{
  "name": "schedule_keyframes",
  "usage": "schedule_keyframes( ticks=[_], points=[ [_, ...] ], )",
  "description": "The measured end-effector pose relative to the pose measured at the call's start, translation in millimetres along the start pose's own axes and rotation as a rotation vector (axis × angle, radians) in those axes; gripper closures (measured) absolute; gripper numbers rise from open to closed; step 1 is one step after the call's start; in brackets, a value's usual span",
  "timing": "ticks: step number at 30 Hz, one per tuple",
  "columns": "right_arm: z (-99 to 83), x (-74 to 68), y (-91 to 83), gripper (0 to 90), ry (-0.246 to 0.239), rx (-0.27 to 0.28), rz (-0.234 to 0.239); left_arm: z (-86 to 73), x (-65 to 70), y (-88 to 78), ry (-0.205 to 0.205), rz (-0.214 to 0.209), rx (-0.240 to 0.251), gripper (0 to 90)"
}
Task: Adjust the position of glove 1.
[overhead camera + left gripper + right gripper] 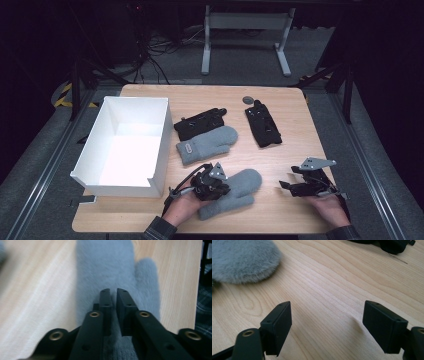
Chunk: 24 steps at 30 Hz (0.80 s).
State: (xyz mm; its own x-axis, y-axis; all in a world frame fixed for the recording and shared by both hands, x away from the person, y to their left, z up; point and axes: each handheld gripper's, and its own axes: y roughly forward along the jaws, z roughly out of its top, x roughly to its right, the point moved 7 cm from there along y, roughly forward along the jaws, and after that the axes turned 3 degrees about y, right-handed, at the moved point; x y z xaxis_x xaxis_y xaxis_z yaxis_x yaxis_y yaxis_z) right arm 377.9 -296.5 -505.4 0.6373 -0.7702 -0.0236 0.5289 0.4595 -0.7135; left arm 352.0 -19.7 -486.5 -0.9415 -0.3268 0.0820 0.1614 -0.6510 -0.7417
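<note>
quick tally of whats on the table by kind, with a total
fluffy grey mittens: 2, one near the middle, one by the left gripper
black gloves: 2, one beside the box, one farther right
open white cardboard box: 1
small round grey disc: 1
total: 6

Table brightly lit, surroundings dark; white box glares; gripper views soft, blurred.

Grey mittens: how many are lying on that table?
2. One grey mitten lies mid-table beside the white box; the other grey mitten is at the near edge under the left gripper. The box's inside is partly hidden.
</note>
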Motion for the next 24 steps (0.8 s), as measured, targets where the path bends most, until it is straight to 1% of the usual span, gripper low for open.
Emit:
schedule_keyframes(
  ticks=[1, 2, 3, 5, 6, 7, 9, 10, 13, 15, 17, 18, 19, 23, 24],
  points=[
    [-0.5, 0.4, 0.6, 24.2, 0.001, -0.003, -0.004, 2.9, -3.0, -1.3, -0.004, 0.01, 0.011, 80.9],
    [-1.0, 1.3, 1.4, 24.2, -0.002, -0.005, -0.012, 2.9, -3.0, -1.3, -0.004, 0.01, 0.011, 79.0],
    [-1.2, 1.4, 2.2, 24.1, -0.002, -0.005, -0.011, 7.0, -9.5, -3.7, -0.005, 0.035, 0.015, 78.0],
    [-1.8, 2.6, 3.2, 24.1, -0.008, -0.009, -0.021, 11.6, -16.3, -5.6, -0.008, 0.053, 0.027, 75.6],
    [-2.0, 3.1, 3.9, 24.1, -0.007, -0.009, -0.022, 11.6, -16.3, -5.6, -0.008, 0.053, 0.027, 74.6],
    [-2.4, 3.7, 4.3, 24.1, -0.007, -0.01, -0.024, 13.8, -20.6, -6.5, -0.012, 0.062, 0.027, 73.4],
    [-3.0, 4.5, 5.0, 24.1, -0.007, -0.012, -0.026, 17.8, -30.3, -7.2, -0.017, 0.083, 0.04, 72.7],
    [-3.0, 4.5, 5.0, 24.1, -0.007, -0.012, -0.026, 17.8, -30.3, -7.2, -0.017, 0.083, 0.04, 72.8],
    [-4.2, 5.8, 5.5, 22.2, 0.003, -0.016, -0.021, 21.6, -44.4, -7.7, -0.027, 0.12, 0.043, 72.1],
    [-4.6, 6.5, 5.8, 20.7, 0.001, -0.011, -0.02, 24.2, -53.9, -9.2, -0.038, 0.145, 0.047, 71.8],
    [-5.1, 6.2, 7.0, 17.0, -0.001, -0.003, -0.016, 25.9, -62.8, -10.7, -0.048, 0.169, 0.062, 71.7],
    [-5.4, 5.6, 7.5, 16.0, -0.002, 0.002, -0.015, 26.0, -67.1, -10.9, -0.057, 0.174, 0.059, 71.8],
    [-5.7, 5.3, 7.8, 15.3, -0.002, 0.007, -0.016, 26.0, -71.8, -10.9, -0.06, 0.191, 0.058, 71.8],
    [-7.1, 5.3, 8.2, 15.0, 0.001, 0.037, -0.018, 24.8, -87.7, -11.1, -0.082, 0.225, 0.042, 71.9],
    [-7.4, 5.5, 8.4, 14.9, 0.002, 0.048, -0.02, 24.9, -91.3, -10.1, -0.088, 0.238, 0.047, 71.9]
  ],
)
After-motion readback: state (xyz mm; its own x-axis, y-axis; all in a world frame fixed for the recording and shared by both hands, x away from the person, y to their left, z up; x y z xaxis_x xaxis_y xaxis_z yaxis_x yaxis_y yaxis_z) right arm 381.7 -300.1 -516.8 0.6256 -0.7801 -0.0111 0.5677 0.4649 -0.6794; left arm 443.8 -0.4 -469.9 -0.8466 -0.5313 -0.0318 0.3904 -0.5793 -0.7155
